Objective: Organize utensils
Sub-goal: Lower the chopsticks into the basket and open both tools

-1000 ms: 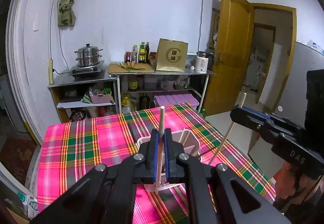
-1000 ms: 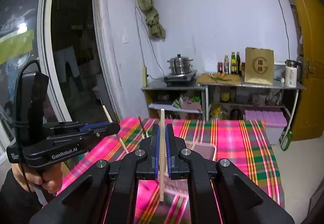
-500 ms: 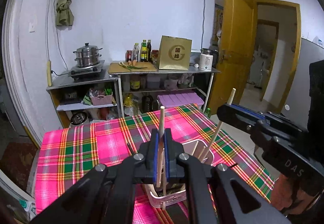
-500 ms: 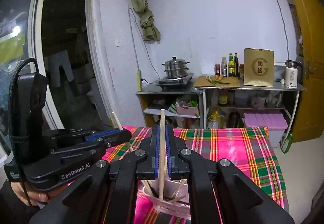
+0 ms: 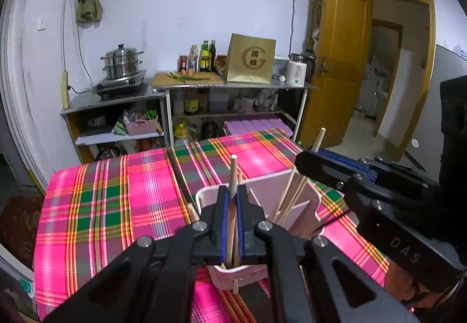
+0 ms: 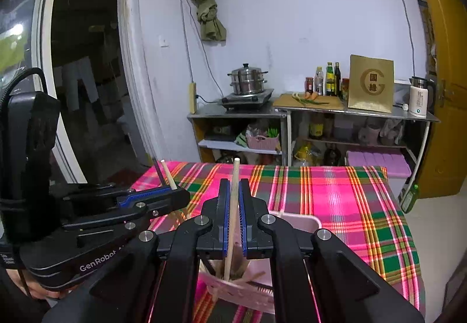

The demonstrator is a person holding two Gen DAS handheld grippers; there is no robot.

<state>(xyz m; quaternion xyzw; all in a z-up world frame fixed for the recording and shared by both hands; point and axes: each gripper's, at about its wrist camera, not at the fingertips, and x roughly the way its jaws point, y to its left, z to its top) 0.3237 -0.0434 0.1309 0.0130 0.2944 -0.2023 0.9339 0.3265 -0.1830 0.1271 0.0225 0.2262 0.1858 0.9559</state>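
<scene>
Plaid tablecloth, white wall

left tool clamping chopstick, pink holder

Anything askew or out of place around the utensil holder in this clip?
One dark chopstick lies flat on the plaid tablecloth beside the pink holder, not in it. Chopsticks already inside lean unevenly. Each gripper, left and right, holds one chopstick upright over the holder.
</scene>
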